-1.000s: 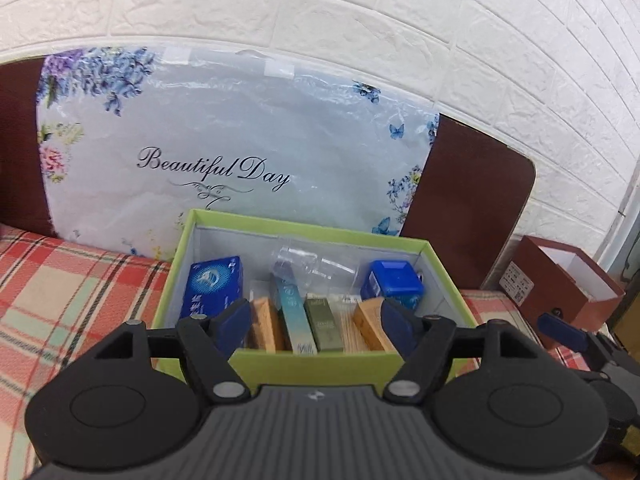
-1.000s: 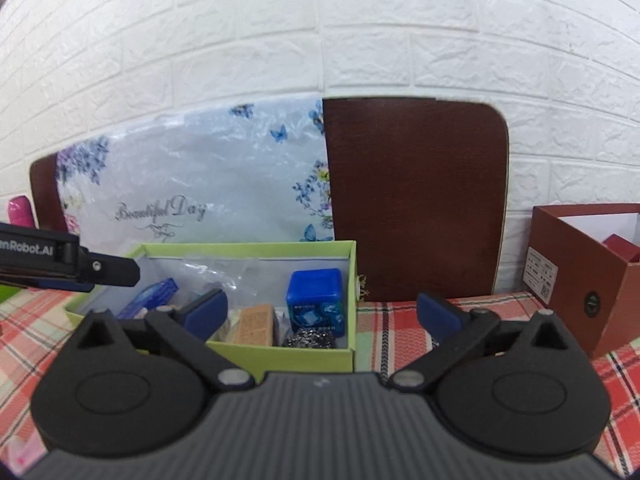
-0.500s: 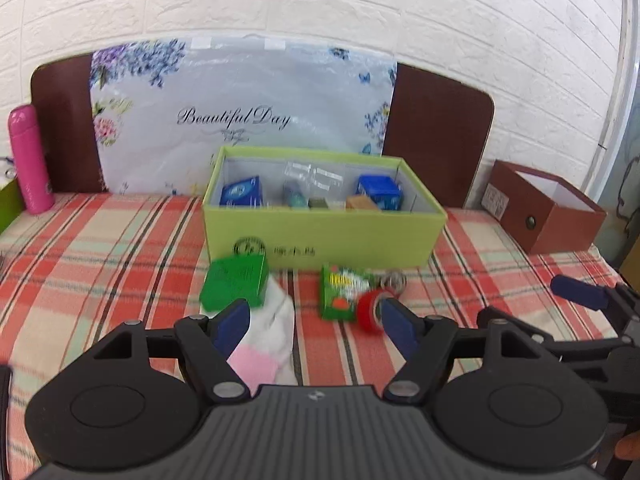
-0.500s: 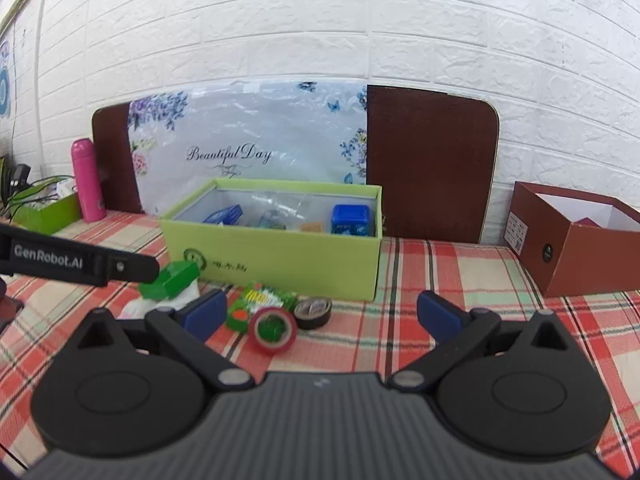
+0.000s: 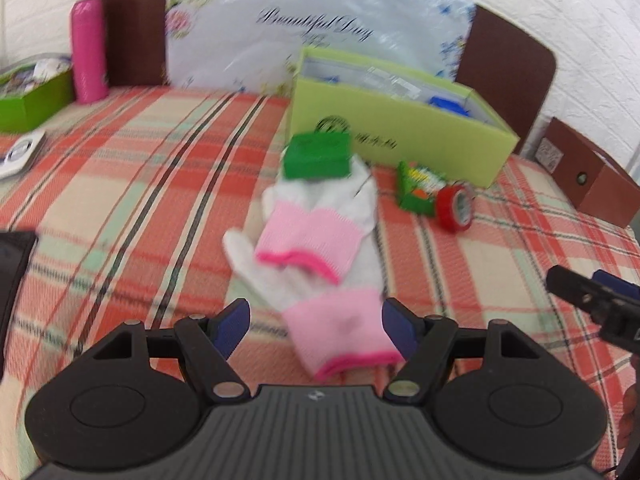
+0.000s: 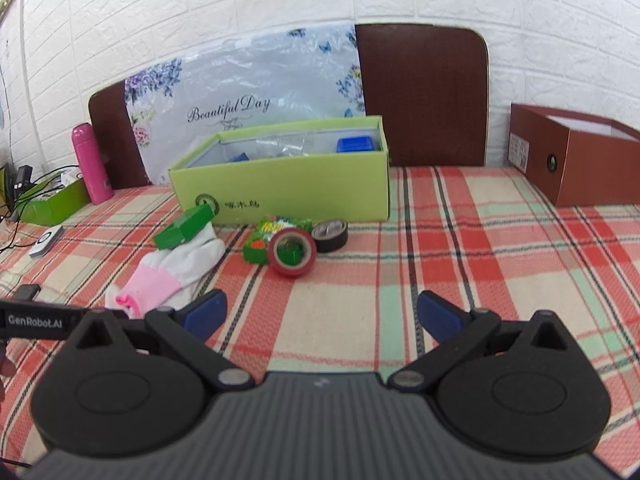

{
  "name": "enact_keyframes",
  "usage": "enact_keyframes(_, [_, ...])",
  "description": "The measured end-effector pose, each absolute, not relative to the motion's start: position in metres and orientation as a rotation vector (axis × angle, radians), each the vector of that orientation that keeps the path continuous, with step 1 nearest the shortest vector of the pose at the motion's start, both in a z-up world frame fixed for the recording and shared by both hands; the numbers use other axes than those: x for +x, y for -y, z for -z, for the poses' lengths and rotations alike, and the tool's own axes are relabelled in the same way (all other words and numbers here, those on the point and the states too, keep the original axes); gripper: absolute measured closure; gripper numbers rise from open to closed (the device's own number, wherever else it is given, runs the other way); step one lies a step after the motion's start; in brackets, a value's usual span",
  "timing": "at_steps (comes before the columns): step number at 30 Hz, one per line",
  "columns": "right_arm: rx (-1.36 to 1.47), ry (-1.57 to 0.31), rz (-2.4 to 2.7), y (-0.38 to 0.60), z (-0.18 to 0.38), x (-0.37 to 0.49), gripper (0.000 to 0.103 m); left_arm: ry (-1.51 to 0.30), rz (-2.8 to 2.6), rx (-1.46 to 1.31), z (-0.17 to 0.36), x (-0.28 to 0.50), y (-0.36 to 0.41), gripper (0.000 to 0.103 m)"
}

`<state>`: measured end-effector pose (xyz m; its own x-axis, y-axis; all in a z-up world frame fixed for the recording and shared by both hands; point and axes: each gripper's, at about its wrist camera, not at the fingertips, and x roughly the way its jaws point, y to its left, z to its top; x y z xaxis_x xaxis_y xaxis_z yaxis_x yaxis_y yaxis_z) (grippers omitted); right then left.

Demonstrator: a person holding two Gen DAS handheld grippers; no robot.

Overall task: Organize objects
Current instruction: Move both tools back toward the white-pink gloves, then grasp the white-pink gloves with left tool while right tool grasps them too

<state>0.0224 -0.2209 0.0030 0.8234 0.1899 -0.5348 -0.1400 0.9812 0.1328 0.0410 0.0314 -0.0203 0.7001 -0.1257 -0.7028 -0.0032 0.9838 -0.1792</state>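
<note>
Plaid tablecloth (image 6: 460, 240) is covering the table. Lime green box (image 6: 288, 188) is sitting open at the back w/ blue items inside, leaning floral bag (image 6: 248, 92) & brown board (image 6: 424, 96) behind it. Brown box (image 6: 576, 160) is standing far right, pink bottle (image 6: 90, 164) & a small green tray (image 5: 32, 96) far left.

Loose in front of the lime box: 2 gloves (image 5: 316, 248) (white, pink cuffs), overlapping each other; 1 dark green box (image 5: 318, 156) resting on the far glove's fingers; 1 green snack packet (image 6: 276, 236); 1 red tape roll (image 6: 292, 252) leaning against the packet; 1 black tape roll (image 6: 330, 234) just beside it.

Left gripper (image 5: 316, 326) is hanging w/ jaws apart, gripping nothing. Near glove's pink cuff (image 5: 344, 332) is lying between its blue pads (image 5: 232, 326); whether the pads are touching the cuff can't tell, pic is blurred. Nothing is blocking it.

Right gripper (image 6: 320, 312) is also standing open & empty over bare cloth, gloves off to its left, tape rolls ahead of it, well apart.
</note>
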Motion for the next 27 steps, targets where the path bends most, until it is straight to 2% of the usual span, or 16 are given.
enact_keyframes(4, [0.113,-0.599,-0.187,0.219,0.005,0.023,0.000,-0.820,0.069,-0.206,0.031,0.049,-0.031,0.027])
enact_keyframes(16, [0.058,-0.638,-0.238,0.193,0.013,0.021,0.000,-0.741,0.068,-0.146,0.024,0.093,-0.034,0.028])
enact_keyframes(17, [0.054,-0.641,-0.244,0.190,0.014,0.021,0.000,-0.745,0.088,-0.141,0.025,0.098,-0.034,0.033])
enact_keyframes(19, [0.037,-0.641,-0.263,0.181,0.015,0.020,0.001,-0.753,0.145,-0.165,0.026,0.103,-0.039,0.083])
enact_keyframes(21, [0.008,-0.645,-0.300,0.169,0.014,0.020,0.003,-0.781,0.192,-0.238,0.025,0.106,-0.048,0.089])
enact_keyframes(22, [-0.008,-0.650,-0.326,0.161,0.015,0.020,0.005,-0.781,0.205,-0.251,0.023,0.106,-0.051,0.096])
enact_keyframes(25, [-0.068,-0.659,-0.436,0.125,0.018,0.024,0.009,-0.776,0.221,-0.247,0.016,0.102,-0.058,0.103])
enact_keyframes(27, [-0.111,-0.673,-0.489,0.100,0.023,0.030,0.013,-0.768,0.231,-0.261,0.011,0.097,-0.065,0.103])
